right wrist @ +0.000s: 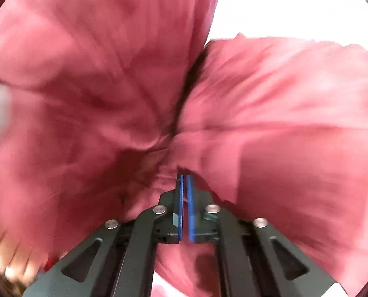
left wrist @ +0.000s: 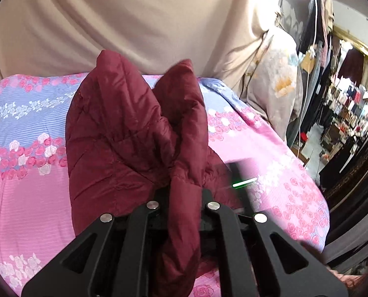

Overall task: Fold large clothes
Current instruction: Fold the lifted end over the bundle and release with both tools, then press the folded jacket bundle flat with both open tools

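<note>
A maroon quilted jacket (left wrist: pixel 124 133) rises in two bunched folds above the bed in the left wrist view. My left gripper (left wrist: pixel 184 193) is shut on a fold of it, and the fabric covers the fingertips. To its right a blurred dark shape with a green light (left wrist: pixel 243 182) lies against the jacket's edge. In the right wrist view the same jacket (right wrist: pixel 97 86) fills nearly the whole blurred frame. My right gripper (right wrist: pixel 185 180) has its blue pads (right wrist: pixel 180 198) almost together, with the creases of the jacket running into the tips.
The bed wears a pink and blue floral sheet (left wrist: pixel 23 173); its edge falls away at the right. Behind it hangs a beige curtain (left wrist: pixel 134 24). Hung clothes and cluttered shelves (left wrist: pixel 345 113) stand at the far right. Blurred fingers of a hand (right wrist: pixel 0 264) show at lower left.
</note>
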The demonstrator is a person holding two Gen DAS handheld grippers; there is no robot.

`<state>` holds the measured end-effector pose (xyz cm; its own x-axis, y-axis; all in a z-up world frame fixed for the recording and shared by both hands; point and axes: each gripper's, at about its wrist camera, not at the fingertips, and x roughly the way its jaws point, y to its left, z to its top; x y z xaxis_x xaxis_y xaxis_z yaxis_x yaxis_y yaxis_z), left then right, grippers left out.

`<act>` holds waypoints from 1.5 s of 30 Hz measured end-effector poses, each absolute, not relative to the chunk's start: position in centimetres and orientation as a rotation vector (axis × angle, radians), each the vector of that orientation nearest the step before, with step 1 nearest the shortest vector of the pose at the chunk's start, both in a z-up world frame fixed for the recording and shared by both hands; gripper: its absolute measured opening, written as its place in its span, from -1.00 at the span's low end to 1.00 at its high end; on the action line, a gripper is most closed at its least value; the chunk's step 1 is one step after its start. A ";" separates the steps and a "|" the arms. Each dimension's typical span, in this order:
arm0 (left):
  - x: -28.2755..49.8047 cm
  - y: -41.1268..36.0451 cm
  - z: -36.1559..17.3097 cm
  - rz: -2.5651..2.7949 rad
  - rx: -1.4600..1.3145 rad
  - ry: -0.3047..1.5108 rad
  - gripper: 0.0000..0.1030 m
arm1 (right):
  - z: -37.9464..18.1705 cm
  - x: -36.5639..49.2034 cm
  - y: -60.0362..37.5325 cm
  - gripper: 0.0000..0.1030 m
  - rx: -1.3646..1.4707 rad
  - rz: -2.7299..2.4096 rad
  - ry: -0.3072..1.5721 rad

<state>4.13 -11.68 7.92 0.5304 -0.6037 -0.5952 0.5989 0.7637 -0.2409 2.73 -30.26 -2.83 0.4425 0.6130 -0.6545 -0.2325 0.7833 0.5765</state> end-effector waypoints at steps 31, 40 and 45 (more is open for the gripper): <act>2.7 -26.2 -1.8 -0.798 0.271 0.901 -0.27 | 0.7 -1.5 -49.4 -0.69 0.567 0.177 0.755; -0.1 -14.9 8.0 -0.669 0.065 0.629 0.59 | 3.2 0.5 -43.5 0.17 0.457 0.177 0.721; 3.8 -11.1 5.1 -0.555 -0.070 0.792 0.55 | 0.8 4.8 -40.2 0.11 0.503 0.226 0.811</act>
